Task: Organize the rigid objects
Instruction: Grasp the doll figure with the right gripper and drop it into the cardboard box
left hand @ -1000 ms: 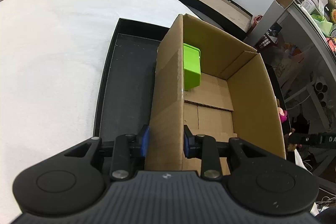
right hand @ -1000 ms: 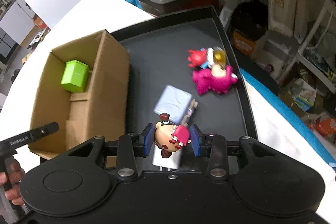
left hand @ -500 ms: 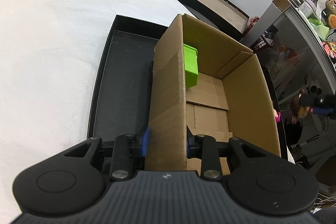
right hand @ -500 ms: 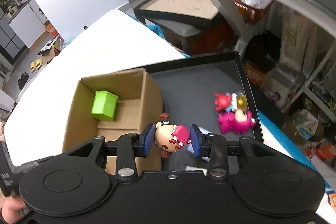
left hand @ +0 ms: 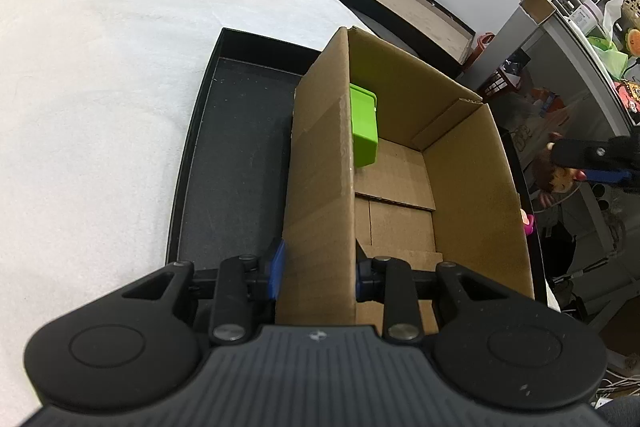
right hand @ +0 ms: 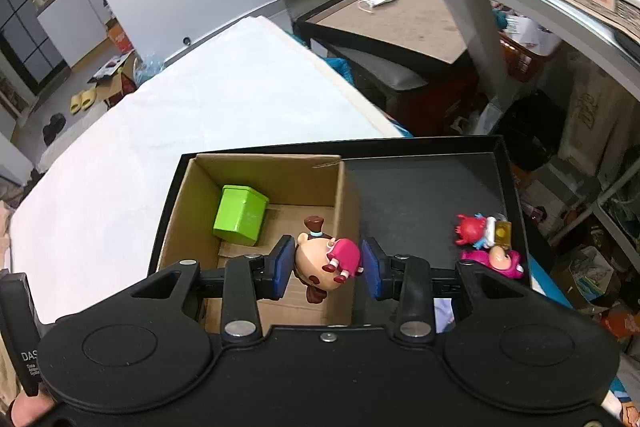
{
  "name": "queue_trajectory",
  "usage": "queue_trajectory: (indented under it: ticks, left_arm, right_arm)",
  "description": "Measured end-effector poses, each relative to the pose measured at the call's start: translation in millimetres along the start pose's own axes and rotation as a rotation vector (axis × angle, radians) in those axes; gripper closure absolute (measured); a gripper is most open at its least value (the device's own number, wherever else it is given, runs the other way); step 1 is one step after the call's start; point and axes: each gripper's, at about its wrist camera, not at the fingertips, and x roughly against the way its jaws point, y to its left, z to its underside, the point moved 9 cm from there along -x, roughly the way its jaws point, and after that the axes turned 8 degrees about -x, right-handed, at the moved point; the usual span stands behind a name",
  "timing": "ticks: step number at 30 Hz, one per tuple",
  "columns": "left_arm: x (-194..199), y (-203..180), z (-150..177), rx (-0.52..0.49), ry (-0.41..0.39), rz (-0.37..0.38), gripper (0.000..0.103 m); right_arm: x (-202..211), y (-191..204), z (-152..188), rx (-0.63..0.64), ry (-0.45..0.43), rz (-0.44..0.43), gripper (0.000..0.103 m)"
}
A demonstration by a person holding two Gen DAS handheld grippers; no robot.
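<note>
My left gripper (left hand: 318, 273) is shut on the near left wall of an open cardboard box (left hand: 320, 163) that stands in a black tray (left hand: 236, 155). A green box (left hand: 363, 125) lies inside the cardboard box, also in the right wrist view (right hand: 240, 213). My right gripper (right hand: 327, 267) is shut on a small doll figure (right hand: 326, 259) with a pink dress and holds it high above the cardboard box (right hand: 340, 187). The right gripper shows at the right edge of the left wrist view (left hand: 600, 159).
On the black tray (right hand: 420, 187) right of the box lie a red toy (right hand: 470, 227), a pink toy (right hand: 496, 261) and a pale blue item (right hand: 444, 311), mostly hidden. A white cloth (left hand: 100, 87) covers the table. Cluttered shelves stand to the right.
My right gripper has risen with the doll figure and moved left, from above the tray to above the cardboard box. The left gripper keeps its grip on the box wall.
</note>
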Motion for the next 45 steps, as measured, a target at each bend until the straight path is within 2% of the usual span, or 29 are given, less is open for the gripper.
queue_trajectory:
  ticks: [13, 25, 32, 36, 45]
  left_arm:
    - [4, 2, 0, -0.002, -0.013, 0.002, 0.075]
    - [5, -5, -3, -0.056, -0.030, -0.025, 0.077]
    - [3, -4, -3, -0.053, -0.024, -0.027, 0.077]
    - [3, -5, -4, -0.058, -0.024, -0.030, 0.077]
    - [3, -6, -3, -0.074, -0.026, -0.043, 0.077]
  right_arm:
    - [-24, 45, -8, 0.099, 0.006, 0.003, 0.067]
    - [-51, 70, -7, 0.185, -0.002, 0.059, 0.067]
    - [-58, 72, -11, 0.201, -0.049, 0.081, 0.063]
    - [-56, 66, -7, 0.187, -0.024, 0.081, 0.063]
    - [-31, 56, -4, 0.222, -0.026, 0.084, 0.058]
